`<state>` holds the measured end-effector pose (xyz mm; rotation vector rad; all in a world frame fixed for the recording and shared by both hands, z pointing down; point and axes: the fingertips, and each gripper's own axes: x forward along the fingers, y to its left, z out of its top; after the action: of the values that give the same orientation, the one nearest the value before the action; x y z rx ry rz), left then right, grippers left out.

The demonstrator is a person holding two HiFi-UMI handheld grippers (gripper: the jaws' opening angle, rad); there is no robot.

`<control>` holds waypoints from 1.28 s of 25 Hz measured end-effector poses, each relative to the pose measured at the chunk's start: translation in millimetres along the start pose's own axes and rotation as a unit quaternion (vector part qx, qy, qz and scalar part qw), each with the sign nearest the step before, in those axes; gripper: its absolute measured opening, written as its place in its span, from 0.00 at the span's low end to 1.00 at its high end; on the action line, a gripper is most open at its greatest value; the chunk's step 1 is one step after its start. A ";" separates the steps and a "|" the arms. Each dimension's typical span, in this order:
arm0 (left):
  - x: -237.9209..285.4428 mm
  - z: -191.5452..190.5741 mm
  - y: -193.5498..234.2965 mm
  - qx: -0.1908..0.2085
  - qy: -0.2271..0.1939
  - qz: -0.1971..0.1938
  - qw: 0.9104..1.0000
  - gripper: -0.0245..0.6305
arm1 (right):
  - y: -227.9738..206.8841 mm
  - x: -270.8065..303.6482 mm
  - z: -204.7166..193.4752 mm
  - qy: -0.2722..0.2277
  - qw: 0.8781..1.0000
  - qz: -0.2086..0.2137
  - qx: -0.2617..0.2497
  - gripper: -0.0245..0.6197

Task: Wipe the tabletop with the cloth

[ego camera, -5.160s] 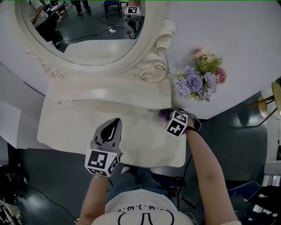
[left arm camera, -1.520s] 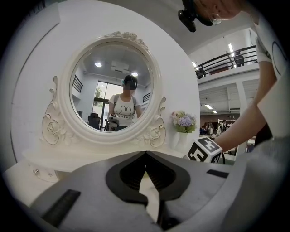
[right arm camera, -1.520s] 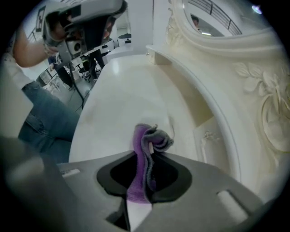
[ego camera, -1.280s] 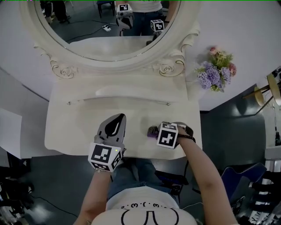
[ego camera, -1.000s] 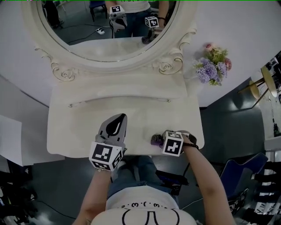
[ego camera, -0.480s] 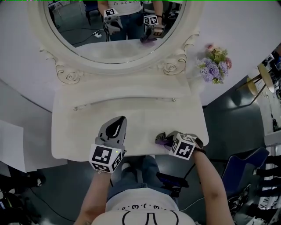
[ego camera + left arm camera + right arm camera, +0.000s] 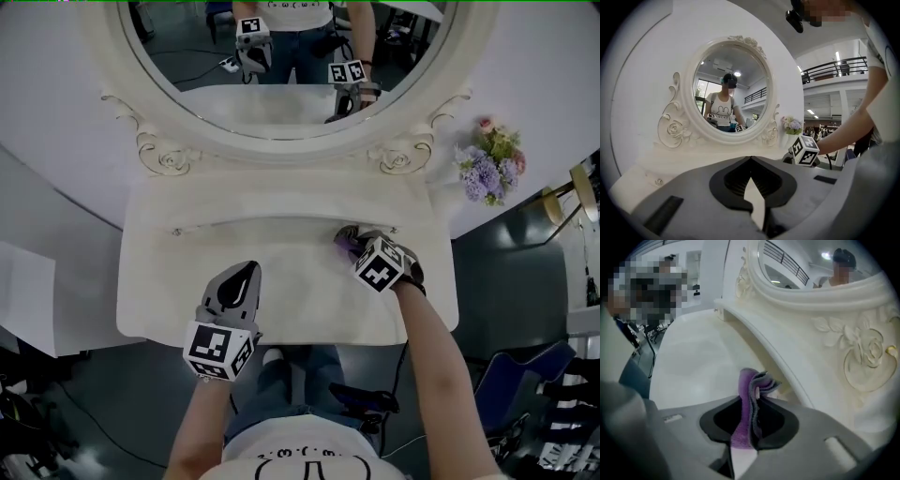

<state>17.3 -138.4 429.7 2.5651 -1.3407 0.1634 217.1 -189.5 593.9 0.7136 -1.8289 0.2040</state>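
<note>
Two grippers over the tabletop [image 7: 281, 286], right gripper [image 7: 359, 251] centre-right pinching the purple cloth [image 7: 748, 386], folds jutting past its jaws, seemingly touching the surface, left gripper [image 7: 239, 279] lower left, jaws together, empty.

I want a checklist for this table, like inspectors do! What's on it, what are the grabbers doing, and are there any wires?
Surface: white tabletop, bare, no spill visible.
Job's things: purple cloth, bunched up, near the tabletop's back right.
Clutter: nothing seen on the tabletop.
Grippers: right gripper shut on the cloth; left gripper shut and empty, over the front left.
Cables: one cable on the floor, seen reflected in the mirror.
Surroundings: mirror behind the tabletop, flowers to its right, dark floor around.
</note>
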 end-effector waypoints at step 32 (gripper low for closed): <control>-54.4 -4.9 26.2 -0.003 -0.010 -0.057 0.998 0.04 | 202.3 -30.7 -8.9 0.056 0.983 0.155 -0.086 0.17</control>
<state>-35.3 -108.4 427.3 2.6369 -1.1948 0.1125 117.1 -11.5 609.8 0.2877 -1.8176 0.2796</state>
